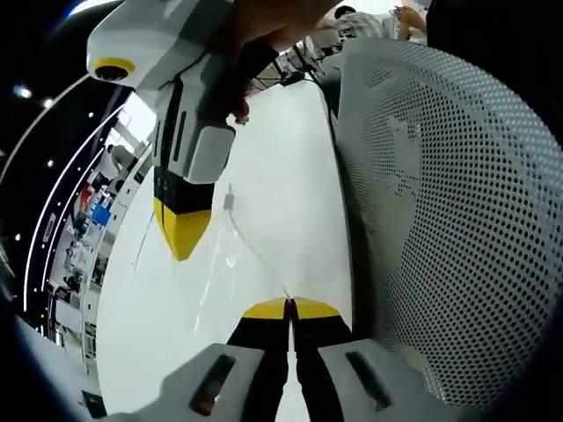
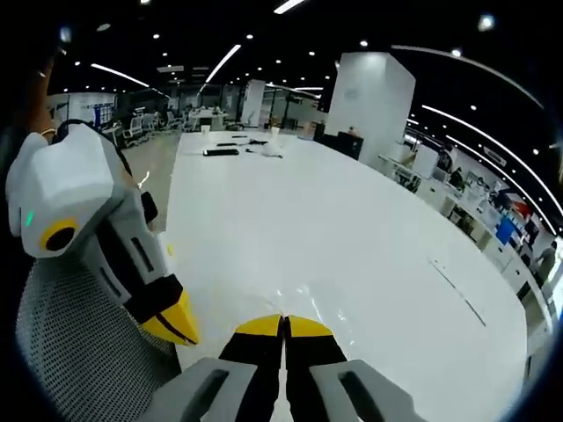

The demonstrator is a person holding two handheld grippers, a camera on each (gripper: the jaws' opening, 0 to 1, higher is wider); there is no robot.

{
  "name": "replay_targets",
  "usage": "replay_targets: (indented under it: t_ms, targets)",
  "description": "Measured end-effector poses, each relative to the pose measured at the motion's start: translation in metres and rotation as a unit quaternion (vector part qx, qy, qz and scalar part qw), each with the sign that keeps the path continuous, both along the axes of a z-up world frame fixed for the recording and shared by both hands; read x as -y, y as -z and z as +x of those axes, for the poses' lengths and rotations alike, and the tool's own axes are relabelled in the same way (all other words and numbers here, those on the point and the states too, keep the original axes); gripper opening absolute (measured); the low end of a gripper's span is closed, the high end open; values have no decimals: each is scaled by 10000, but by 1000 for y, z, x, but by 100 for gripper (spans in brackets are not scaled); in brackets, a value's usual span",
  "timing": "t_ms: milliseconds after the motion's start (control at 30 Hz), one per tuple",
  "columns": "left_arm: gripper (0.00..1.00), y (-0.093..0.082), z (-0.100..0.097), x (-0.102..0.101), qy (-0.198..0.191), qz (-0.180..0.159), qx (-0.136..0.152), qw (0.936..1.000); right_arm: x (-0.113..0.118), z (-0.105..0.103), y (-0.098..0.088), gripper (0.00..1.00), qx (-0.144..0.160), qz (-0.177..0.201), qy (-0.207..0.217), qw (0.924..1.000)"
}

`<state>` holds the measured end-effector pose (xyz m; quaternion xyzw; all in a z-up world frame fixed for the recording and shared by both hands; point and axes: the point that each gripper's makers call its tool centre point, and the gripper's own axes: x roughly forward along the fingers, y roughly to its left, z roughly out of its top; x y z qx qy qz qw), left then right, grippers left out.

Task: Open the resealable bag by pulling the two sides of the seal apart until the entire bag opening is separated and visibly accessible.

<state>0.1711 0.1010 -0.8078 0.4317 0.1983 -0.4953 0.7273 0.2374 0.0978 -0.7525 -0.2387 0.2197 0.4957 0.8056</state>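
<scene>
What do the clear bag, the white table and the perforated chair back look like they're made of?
Clear resealable bag: thin glossy plastic film, nearly see-through with faint glints. White table: smooth glossy surface, likely laminate, mirroring ceiling lights. Grey perforated chair back: probably moulded plastic, matte, evenly punched holes.

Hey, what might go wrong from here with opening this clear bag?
1. The clear bag barely shows against the white table, so a slipping or partial hold in the shut left gripper might go unnoticed.
2. The mesh chair sits right beside the left gripper and the right gripper; a wide pull could knock it.
</scene>
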Motion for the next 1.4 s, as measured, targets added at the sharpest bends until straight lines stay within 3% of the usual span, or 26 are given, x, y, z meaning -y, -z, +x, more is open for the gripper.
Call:
replay_targets:
  t_ms: [167,367,500,600,667,800,967,1100,1300,1400]
  targets:
    - [0,-3,7,1,-202,-110,-59,9997,-6,8,-15,0,192,83,24,9998]
    - [0,-22,27,3,-495,-259,200,9982,-10,25,-42,0,579,197,45,9981]
    - [0,-31,36,4,-703,-443,156,9964,-10,29,-53,0,769,214,-3,9968]
    - [0,-26,35,5,-729,-491,-5,9961,-6,27,-42,0,749,55,-42,9972]
    - [0,-14,27,6,-751,-501,-359,9953,-3,23,-31,0,587,23,2,9983]
    - [0,-8,18,7,-786,-561,-527,9939,1,14,-10,0,334,-90,-3,9994]
    - [0,-1,9,9,-718,-554,-764,9929,3,2,5,0,226,-276,-114,9993]
    - [1,-7,17,6,-988,-806,-795,9886,5,-6,10,0,280,-402,-197,9986]
    - [8,-21,22,0,-1166,-914,-766,9860,10,-11,20,0,452,-663,-344,9962]
    - [10,-29,22,-4,-1256,-1014,-713,9843,15,-9,27,0,800,-1063,-573,9895]
